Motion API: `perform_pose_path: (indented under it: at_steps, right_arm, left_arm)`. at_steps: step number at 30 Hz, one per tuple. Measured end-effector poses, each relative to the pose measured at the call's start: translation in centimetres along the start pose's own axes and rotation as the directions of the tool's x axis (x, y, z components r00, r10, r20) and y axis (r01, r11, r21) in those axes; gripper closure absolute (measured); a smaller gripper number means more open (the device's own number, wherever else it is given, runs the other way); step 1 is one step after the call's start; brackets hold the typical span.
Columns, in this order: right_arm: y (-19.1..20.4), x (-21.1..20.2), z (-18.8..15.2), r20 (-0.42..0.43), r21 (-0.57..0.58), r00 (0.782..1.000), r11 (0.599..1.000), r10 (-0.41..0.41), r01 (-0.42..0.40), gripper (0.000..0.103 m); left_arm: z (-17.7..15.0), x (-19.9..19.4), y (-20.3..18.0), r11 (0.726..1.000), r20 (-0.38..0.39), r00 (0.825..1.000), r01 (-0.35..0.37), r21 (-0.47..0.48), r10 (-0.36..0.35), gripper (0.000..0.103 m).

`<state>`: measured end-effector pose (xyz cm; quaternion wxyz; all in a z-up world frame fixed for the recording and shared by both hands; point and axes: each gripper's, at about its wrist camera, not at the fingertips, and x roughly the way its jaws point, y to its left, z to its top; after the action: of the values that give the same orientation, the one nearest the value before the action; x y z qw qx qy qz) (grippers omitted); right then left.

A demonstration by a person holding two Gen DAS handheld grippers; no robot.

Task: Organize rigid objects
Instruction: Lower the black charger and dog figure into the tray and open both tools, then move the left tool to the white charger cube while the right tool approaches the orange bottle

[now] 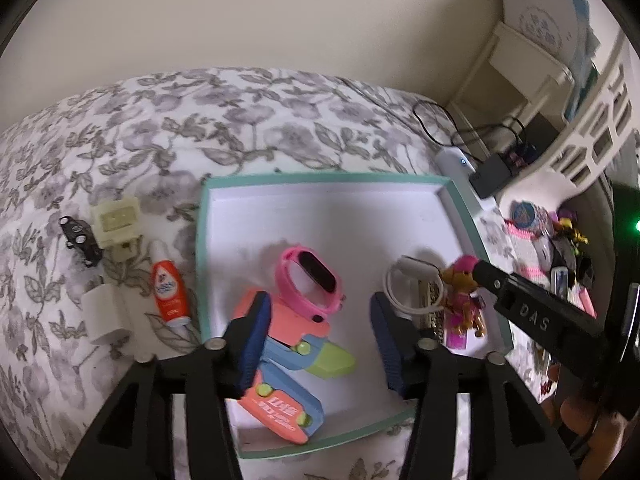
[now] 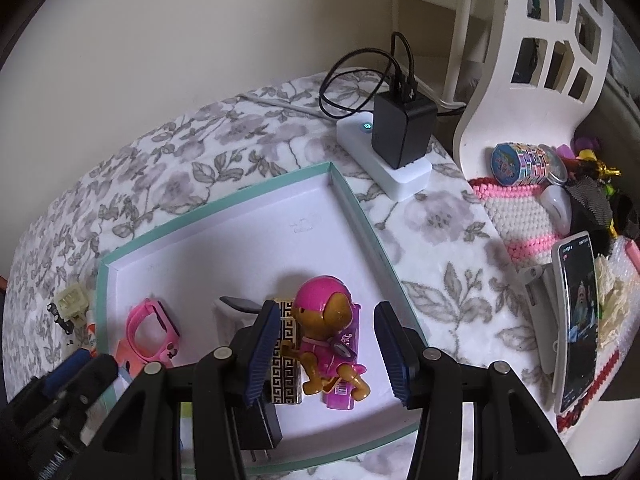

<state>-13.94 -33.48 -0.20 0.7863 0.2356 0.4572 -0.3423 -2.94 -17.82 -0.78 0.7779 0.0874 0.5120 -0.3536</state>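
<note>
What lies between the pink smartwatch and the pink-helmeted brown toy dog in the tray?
In the left wrist view, a coiled white cable lies between the pink smartwatch and the toy dog, on the white tray floor.

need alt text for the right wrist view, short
The open right hand-held gripper hovers over a brown toy puppy in a pink helmet, which lies in a shallow teal-rimmed white cardboard tray on a grey floral bedspread. A pink smartwatch lies at the tray's left; a black charger sits behind.
</note>
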Motion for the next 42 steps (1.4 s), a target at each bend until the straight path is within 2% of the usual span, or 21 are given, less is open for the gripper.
perform_pose_path:
  at_steps: [6,9,11,15,17,22,34,37,40,42]
  right_arm:
    - [1.2,-0.3,0.0,0.017,-0.047,1.0,0.999,-0.009,0.01,0.049]
    - [1.8,-0.4,-0.1,0.024,-0.062,1.0,0.998,-0.006,0.008,0.042]
    - [2.1,-0.5,-0.2,0.028,-0.069,1.0,0.998,-0.001,0.003,0.041]
    - [2.7,-0.9,-0.3,0.04,-0.071,0.999,0.997,0.027,-0.024,0.031]
    - [3.2,-1.0,-0.5,0.04,-0.079,0.998,0.996,0.052,-0.048,0.028]
    - [4.7,-1.0,-0.9,0.04,-0.116,0.995,0.989,0.091,-0.086,0.003]
    - [6.6,-1.1,-1.6,0.04,-0.107,0.977,0.973,0.21,-0.204,0.0]
    - [7.1,-1.6,-1.6,0.067,-0.098,0.961,0.96,0.269,-0.262,0.0]
    - [7.8,-1.9,-1.6,0.087,-0.078,0.943,0.945,0.323,-0.316,0.0]
    - [8.5,-1.9,-1.8,0.092,-0.093,0.944,0.947,0.317,-0.308,0.0]
  left_arm:
    - [0.7,-0.8,2.1,0.996,0.032,0.998,-0.055,-0.066,0.058,0.039]
    - [0.9,-1.0,3.1,0.991,0.043,0.994,-0.093,-0.095,0.098,0.026]
    - [1.0,-1.2,4.0,0.986,0.051,0.991,-0.116,-0.12,0.123,0.023]
    - [1.2,-1.5,5.5,0.972,0.065,0.982,-0.168,-0.162,0.18,0.011]
    - [1.3,-1.7,6.1,0.965,0.075,0.974,-0.2,-0.171,0.216,0.008]
    - [1.5,-2.2,7.4,0.95,0.087,0.959,-0.248,-0.191,0.268,0.006]
    - [1.9,-3.7,11.7,0.918,0.087,0.938,-0.305,-0.253,0.336,0.006]
    - [1.9,-4.5,13.3,0.907,0.103,0.931,-0.31,-0.286,0.35,0.006]
    - [1.8,-5.4,14.9,0.891,0.133,0.917,-0.319,-0.323,0.376,0.006]
    - [1.7,-6.0,15.8,0.883,0.158,0.905,-0.326,-0.338,0.394,0.006]
